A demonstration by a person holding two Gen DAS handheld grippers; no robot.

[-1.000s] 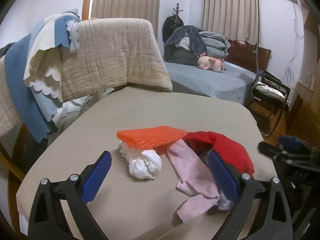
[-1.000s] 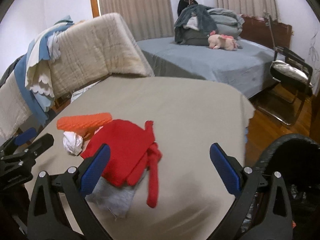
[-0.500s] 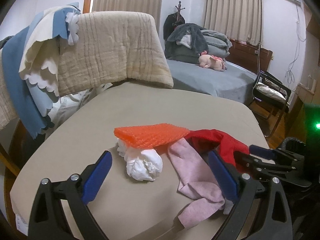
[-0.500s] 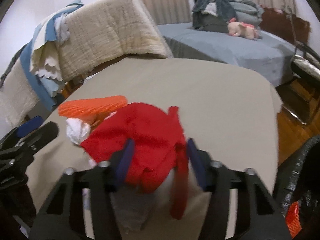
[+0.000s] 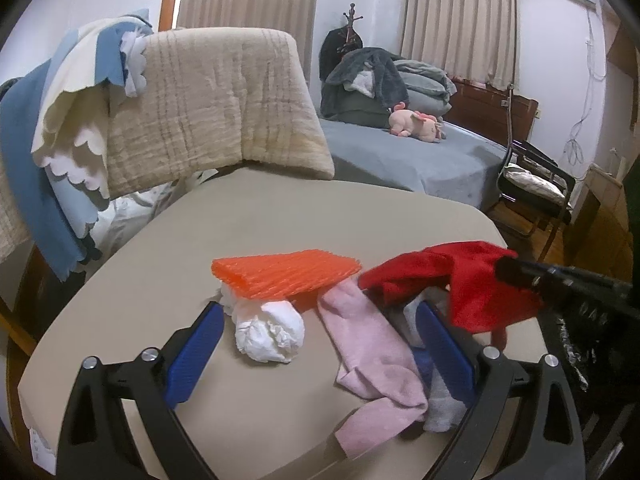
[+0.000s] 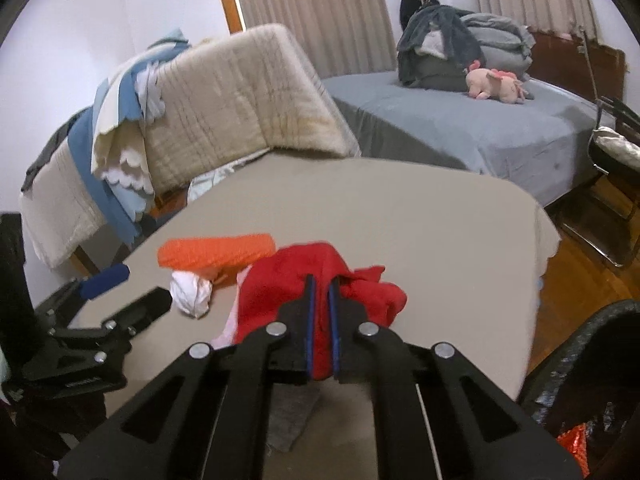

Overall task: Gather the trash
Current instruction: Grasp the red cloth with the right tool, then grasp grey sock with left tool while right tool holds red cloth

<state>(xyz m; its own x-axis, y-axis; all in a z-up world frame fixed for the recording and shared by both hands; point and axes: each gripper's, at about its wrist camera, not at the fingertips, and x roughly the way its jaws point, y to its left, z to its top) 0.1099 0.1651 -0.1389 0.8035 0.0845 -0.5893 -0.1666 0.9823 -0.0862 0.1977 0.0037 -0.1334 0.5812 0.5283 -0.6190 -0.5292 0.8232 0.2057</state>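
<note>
Since a second ago, the right claw [image 6: 321,292] has been swung in over the red cloth [image 6: 280,280] and its jaws have just been closing; the cloth is now clenched between the blue pads [image 6: 310,320], with its right end lifted off the tabletop [image 6: 400,220]. A grey cloth [image 6: 290,420] is seen beneath the claw, near the tabletop's near edge. To the left of the red cloth, a pink cloth [image 5: 372,344] is laid flat, an orange foam net [image 5: 286,272] is rested on a white paper wad [image 5: 270,334], and all are bunched near the tabletop's near side. The left claw [image 5: 318,352] is held released, its pads [image 5: 196,352] spread apart, with the wad and the pink cloth seen between them but untouched. A black bag [image 6: 592,380] is seen at the near right, off the tabletop, with something red inside. Beyond the tabletop, a beige quilt [image 5: 216,100] is draped at the far left and a bed [image 5: 420,156] is seen at the far right.
</note>
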